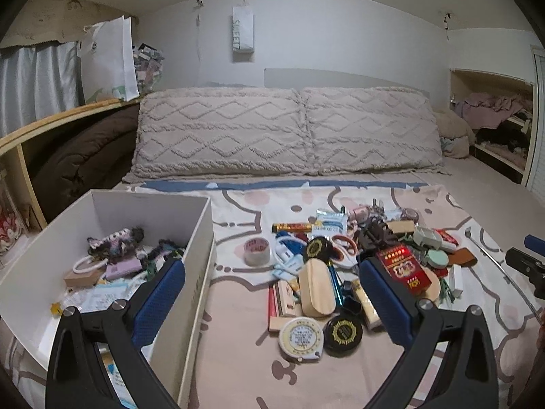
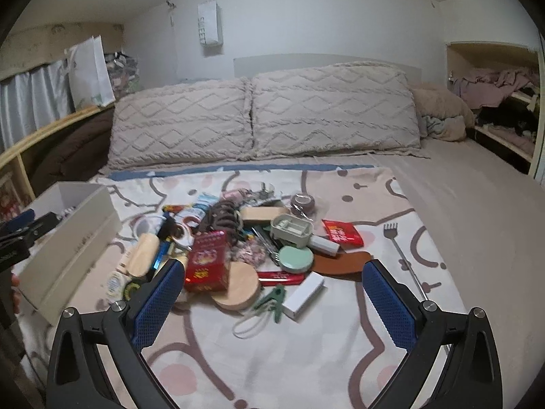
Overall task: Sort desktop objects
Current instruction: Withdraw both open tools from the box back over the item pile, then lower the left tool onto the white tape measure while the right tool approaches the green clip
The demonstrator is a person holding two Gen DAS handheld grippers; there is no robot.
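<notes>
Left tongs [image 1: 272,293]: spread wide, nothing between the blue pads; the left pad sits over the near right wall of the white box, the right pad over the near edge of the pile.
Right tongs [image 2: 272,289]: spread wide and empty, hanging above the near side of the pile.
Bed [image 2: 477,204]: carries everything; a cartoon-print blanket [image 2: 289,358] lies over it, with two tufted pillows [image 1: 289,129] at 12 o'clock.
White box [image 1: 201,238]: at 9 o'clock of the pile in the left wrist view; inside lie a knitted piece [image 1: 115,238], a lilac case [image 1: 124,267], a small brown carton [image 1: 81,277] and papers.
Pile of small objects [image 2: 259,238]: middle of the blanket, just right of the box.
Red cigarette pack [image 2: 206,260]: near side of the pile, leaning on a round wooden lid [image 2: 238,284], close to the right tongs' left pad.
Tape roll [image 1: 257,250]: at the pile's 9 o'clock, between box and pile.
Round tins: a cream tape-measure case [image 1: 300,335] and a black tin with a gold crest [image 1: 343,330], touching, at the pile's 6 o'clock in the left wrist view.
Green round compact [image 2: 294,259]: just beside a brown leather piece [image 2: 344,262].
White small carton [image 2: 303,294]: at 5 o'clock of the pile, next to a green clip [image 2: 272,301].
Back scratcher [image 2: 403,255]: at 3 o'clock, apart from the pile.
</notes>
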